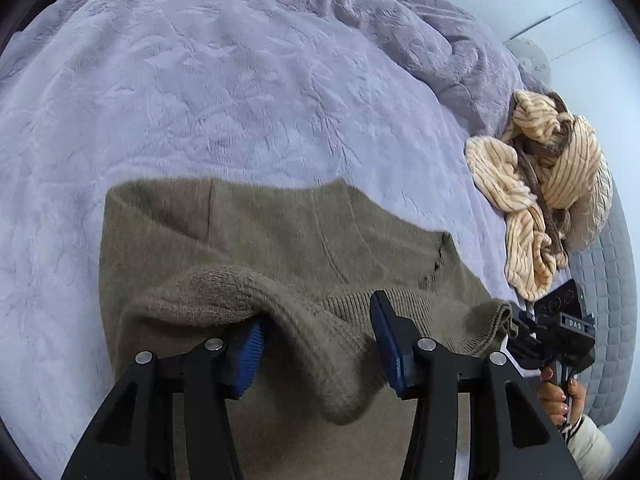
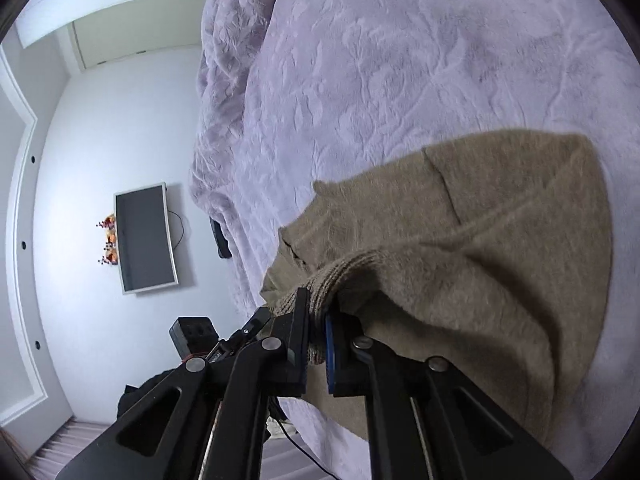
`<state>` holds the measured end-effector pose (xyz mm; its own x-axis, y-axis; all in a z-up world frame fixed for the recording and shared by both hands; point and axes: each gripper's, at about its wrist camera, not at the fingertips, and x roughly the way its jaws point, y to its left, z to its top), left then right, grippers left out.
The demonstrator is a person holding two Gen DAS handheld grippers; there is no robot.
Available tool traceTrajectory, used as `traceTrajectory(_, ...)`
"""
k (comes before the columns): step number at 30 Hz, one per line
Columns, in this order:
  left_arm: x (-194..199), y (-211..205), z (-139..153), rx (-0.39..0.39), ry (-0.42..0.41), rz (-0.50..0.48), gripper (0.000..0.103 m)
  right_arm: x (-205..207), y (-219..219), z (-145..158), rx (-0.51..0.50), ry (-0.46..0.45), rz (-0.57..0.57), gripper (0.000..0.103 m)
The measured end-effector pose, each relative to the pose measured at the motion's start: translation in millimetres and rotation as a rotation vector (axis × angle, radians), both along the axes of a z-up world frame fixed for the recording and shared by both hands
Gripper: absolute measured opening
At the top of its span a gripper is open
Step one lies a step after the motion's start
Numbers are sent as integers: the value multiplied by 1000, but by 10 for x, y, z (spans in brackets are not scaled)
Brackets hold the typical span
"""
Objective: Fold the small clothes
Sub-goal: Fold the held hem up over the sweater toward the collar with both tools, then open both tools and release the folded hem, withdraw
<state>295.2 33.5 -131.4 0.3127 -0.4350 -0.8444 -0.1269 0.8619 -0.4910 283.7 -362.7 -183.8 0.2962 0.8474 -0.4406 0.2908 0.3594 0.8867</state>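
The sweater (image 1: 256, 240) lies on the bed (image 1: 200, 80), its far part flat, its near hem raised in a thick roll.

The left hand-held gripper (image 1: 316, 344) stands partly open. The rolled knit edge droops between its blue pads (image 1: 250, 344); the left pad touches the fabric and the right stands clear, so nothing is clamped there.

The right hand-held gripper (image 2: 318, 338) is closed on the ribbed hem corner, a bunch of knit pinched between its pads. In the left wrist view this tool (image 1: 552, 332) is near the sweater's right corner, with the person's hand (image 1: 560, 396) on its handle.

Risks, as judged:
- With only one corner held, any lift or pull by the right side would drag the sweater askew and spoil the fold line.
- The loose roll at the left could slump off the pad or fold double, leaving a lump under the next layer.
- The plush bed cover grips knitwear; dragging rather than lifting would likely wrinkle the lower layer.
- The striped garment (image 1: 536, 184), heaped at the bed's right edge, lies near enough to be caught by a wide sweep.

Materials: the sweater is olive-brown, soft, fuzzy knit with ribbed hem, limp and stretchy. The bed cover is lilac plush with an embossed pattern. The striped garment is cream with brown lines, crumpled.
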Motion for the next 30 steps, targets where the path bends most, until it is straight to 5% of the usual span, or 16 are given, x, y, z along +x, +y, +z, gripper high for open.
traceTrajectory(5, 344, 157, 189, 30, -77, 113, 51, 311, -157, -46, -75, 32, -83, 21)
traceTrajectory(7, 400, 207, 316, 48, -107, 121, 51, 365, -203, -28, -101, 43, -102, 52)
traceTrajectory(8, 403, 229, 373, 51, -119, 117, 51, 364, -220, 25, -115, 32, -109, 56)
traceTrajectory(14, 106, 86, 360, 224, -97, -24, 51, 207, -58, 424, -240, -100, 45, 54)
traceTrajectory(19, -218, -19, -107, 284, 33, -40, 51, 151, 221, 233, -351, -65, 188, 54)
traceTrajectory(27, -543, 110, -112, 336, 38, 19, 51, 248, -230, 201, -614, -31, -16, 50)
traceTrajectory(30, -665, 196, -19, 329, 39, 51, 51, 159, -344, 325, -658, -42, -7, 51)
